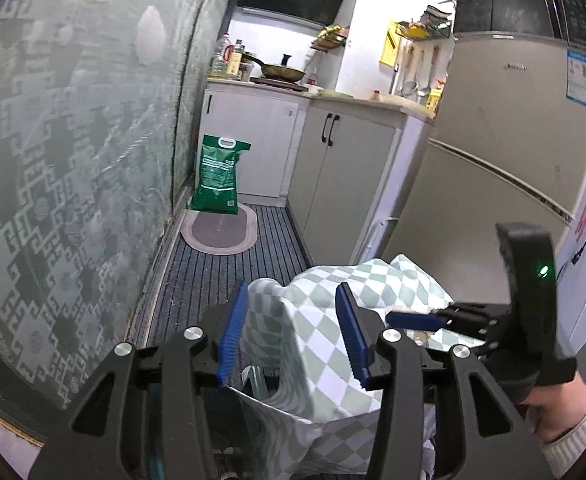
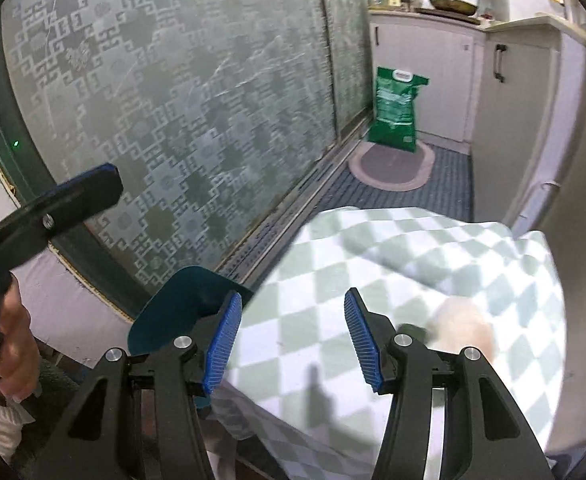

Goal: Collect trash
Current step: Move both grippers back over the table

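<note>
A green-and-white checkered plastic trash bag stands on the floor in a narrow kitchen. My left gripper is open, its blue pads either side of a raised fold of the bag's rim. In the right wrist view the bag fills the lower middle, with something pale and blurred inside it. My right gripper is open just above the bag's surface. It also shows at the right of the left wrist view, by the bag's far rim. A dark teal curved plastic piece sits under the bag's left edge.
A frosted patterned glass sliding door runs along the left. White cabinets and a fridge stand close on the right. A green sack and an oval mat lie at the far end of the striped floor runner.
</note>
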`<state>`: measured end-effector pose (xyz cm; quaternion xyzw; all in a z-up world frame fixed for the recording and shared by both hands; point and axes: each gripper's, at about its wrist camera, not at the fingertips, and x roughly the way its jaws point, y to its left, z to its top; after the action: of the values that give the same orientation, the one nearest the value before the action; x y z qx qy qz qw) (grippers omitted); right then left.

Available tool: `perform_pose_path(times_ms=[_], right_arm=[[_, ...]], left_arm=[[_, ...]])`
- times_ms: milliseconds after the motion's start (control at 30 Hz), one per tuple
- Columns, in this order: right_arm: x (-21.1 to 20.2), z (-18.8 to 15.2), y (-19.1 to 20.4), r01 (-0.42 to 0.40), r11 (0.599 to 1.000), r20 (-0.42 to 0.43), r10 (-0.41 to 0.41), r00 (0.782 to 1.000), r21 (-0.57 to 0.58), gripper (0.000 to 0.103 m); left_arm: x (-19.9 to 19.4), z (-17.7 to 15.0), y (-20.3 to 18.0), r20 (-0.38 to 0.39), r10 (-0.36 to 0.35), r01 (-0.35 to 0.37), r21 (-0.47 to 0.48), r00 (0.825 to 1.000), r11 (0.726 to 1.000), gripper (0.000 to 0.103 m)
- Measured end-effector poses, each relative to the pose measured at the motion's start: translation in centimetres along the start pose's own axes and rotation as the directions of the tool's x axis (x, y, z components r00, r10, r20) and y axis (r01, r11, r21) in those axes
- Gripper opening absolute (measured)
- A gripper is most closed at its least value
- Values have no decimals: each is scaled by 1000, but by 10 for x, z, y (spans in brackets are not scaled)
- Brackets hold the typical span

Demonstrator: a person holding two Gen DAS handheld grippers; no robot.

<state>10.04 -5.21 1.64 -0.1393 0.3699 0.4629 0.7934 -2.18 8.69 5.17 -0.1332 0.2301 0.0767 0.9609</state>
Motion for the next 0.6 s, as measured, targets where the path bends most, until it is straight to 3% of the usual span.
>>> perform_pose_path(times_ms=[333,600], right_arm=[[-21,-19,-69,141,986,6,-142,990,88,54],[-7,-32,-96,176,978,-41,-173,984,115,54]], left_arm=[[30,-10,-21,-70,-16,16,-5,997,1000,49],[57,-23,-41,-153,-13,17,25,988,1000,53]])
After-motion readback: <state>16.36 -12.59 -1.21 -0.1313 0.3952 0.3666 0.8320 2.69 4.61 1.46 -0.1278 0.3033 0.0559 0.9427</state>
